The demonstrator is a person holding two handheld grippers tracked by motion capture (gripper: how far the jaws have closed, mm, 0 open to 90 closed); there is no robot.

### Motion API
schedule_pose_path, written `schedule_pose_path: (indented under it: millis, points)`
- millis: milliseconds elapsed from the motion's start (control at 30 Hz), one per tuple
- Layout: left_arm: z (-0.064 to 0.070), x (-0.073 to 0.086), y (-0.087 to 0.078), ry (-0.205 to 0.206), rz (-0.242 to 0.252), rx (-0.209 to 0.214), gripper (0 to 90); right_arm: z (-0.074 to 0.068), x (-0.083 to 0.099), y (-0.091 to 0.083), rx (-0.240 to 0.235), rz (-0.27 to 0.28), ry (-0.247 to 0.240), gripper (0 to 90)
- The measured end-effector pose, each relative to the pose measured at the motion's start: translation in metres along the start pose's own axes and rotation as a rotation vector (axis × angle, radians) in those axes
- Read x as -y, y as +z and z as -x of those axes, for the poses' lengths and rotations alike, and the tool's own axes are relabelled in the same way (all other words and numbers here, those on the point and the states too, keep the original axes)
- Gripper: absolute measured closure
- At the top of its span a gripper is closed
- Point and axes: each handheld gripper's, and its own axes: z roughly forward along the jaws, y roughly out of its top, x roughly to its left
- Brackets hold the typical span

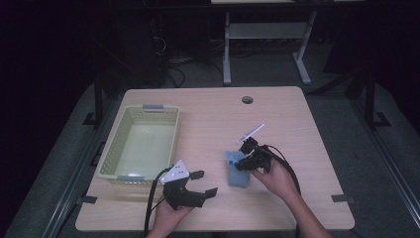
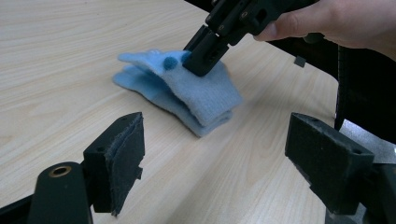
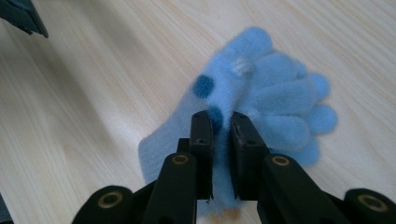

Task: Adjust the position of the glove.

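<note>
High view: light-blue knitted gloves lie mid-worktop, toward the near edge; pale-green plastic basket at the left edge looks empty, so likely nothing placed yet.
Left gripper view: left tongs released, short of the gloves.
Right gripper view: right tongs clenched on the top glove's cuff; lift and transfer left.
</note>
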Motion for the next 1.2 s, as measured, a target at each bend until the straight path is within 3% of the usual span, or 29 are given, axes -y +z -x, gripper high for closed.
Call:
schedule_pose_path:
  millis: [633, 867, 1000, 1200]
  points:
    - [0.0, 0.001, -0.001, -0.02, 0.011, 0.004, 20.1, 0.009, 0.003, 0.015, 0.036, -0.014, 0.024, 73.4]
    - [0.002, 0.001, 0.001, -0.018, 0.004, 0.01, 20.0, 0.012, 0.005, 0.015, 0.035, 0.005, 0.063, 62.3]
    - [0.002, 0.001, 0.002, -0.023, 0.007, 0.009, 20.0, 0.012, 0.004, 0.008, 0.031, 0.049, 0.088, 67.1]
    - [0.002, 0.001, 0.001, -0.021, -0.001, 0.004, 23.2, 0.012, 0.003, 0.018, 0.008, 0.027, 0.081, 80.6]
